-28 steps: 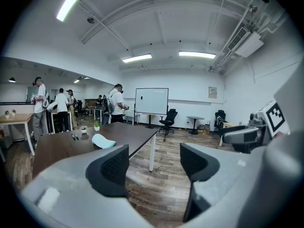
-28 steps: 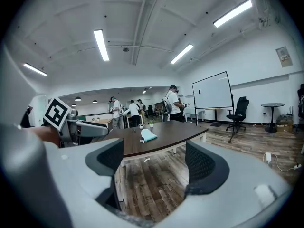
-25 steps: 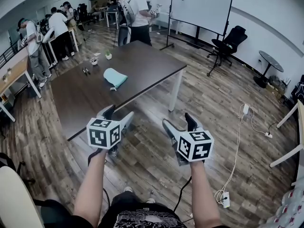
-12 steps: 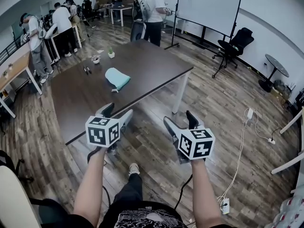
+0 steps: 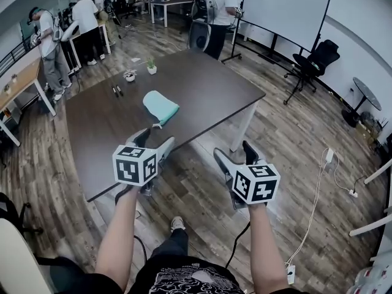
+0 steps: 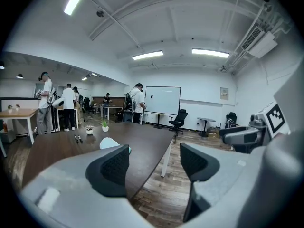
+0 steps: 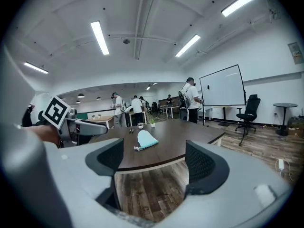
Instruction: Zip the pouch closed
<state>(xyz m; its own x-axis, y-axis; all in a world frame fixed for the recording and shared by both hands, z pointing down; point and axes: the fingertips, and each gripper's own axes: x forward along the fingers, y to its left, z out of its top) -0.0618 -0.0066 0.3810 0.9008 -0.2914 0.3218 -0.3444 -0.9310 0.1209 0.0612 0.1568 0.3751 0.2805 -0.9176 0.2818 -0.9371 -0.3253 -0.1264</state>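
Saw teal pouch (image 5: 161, 107) lying mid-table (image 5: 202, 84), zipper pull toward the table's near edge, long axis slanting away from it. Held left gripper (image 5: 153, 141) and right gripper (image 5: 234, 154) off that edge, jaws wide, empty. Judged left nearer.

No words or numbers readable anywhere; left cube (image 5: 136, 164) and right cube (image 5: 256, 184) carry only black-and-white square patterns; whiteboard (image 5: 288, 11), upper right, blank.
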